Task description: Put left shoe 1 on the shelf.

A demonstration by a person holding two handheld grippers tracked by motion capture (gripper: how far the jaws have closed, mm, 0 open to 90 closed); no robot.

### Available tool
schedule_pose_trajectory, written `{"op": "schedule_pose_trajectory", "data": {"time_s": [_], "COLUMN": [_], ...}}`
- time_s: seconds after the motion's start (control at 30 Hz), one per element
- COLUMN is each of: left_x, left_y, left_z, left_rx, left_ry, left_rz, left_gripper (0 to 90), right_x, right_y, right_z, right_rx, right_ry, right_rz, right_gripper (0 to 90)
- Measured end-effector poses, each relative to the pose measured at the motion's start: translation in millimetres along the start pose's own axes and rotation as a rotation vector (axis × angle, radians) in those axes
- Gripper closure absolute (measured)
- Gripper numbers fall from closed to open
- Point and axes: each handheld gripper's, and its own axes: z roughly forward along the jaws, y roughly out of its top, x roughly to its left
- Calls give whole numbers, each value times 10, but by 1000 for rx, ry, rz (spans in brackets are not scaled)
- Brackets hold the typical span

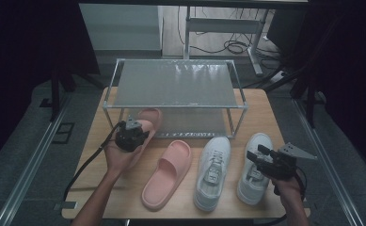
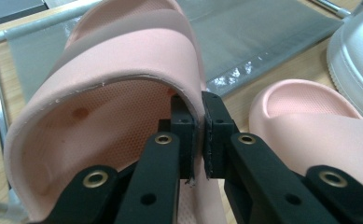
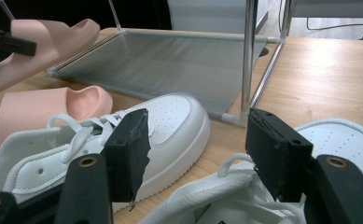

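Note:
My left gripper (image 1: 134,131) is shut on the side wall of a pink slide sandal (image 1: 147,120), held off the table with its toe toward the rack's lower shelf (image 1: 190,123). In the left gripper view the two pads (image 2: 184,126) pinch the pink slide sandal's (image 2: 123,70) thin wall. The second pink slide (image 1: 167,173) lies flat on the table beside two white sneakers (image 1: 212,172) (image 1: 254,168). My right gripper (image 1: 256,157) hovers open over the right sneaker (image 3: 226,196), with its jaws wide apart.
A metal-framed two-tier shoe rack (image 1: 173,84) with grey mesh shelves stands at the back of the wooden table (image 1: 98,155). Its front posts (image 3: 250,56) rise close to the sneakers. Cables and a desk frame lie on the floor behind.

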Motion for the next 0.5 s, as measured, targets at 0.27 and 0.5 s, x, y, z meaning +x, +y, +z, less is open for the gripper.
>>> {"op": "schedule_pose_trajectory", "data": {"time_s": [0.27, 0.5], "left_x": [-47, -88], "left_y": [88, 161], "left_z": [176, 296], "left_rx": [3, 8], "left_ry": [-12, -4], "left_rz": [7, 25], "left_gripper": [851, 851], "right_x": [-3, -4], "right_y": [-5, -9], "right_z": [8, 14], "right_rx": [3, 5], "right_ry": [2, 2], "right_rz": [2, 2], "right_gripper": [401, 401]}}
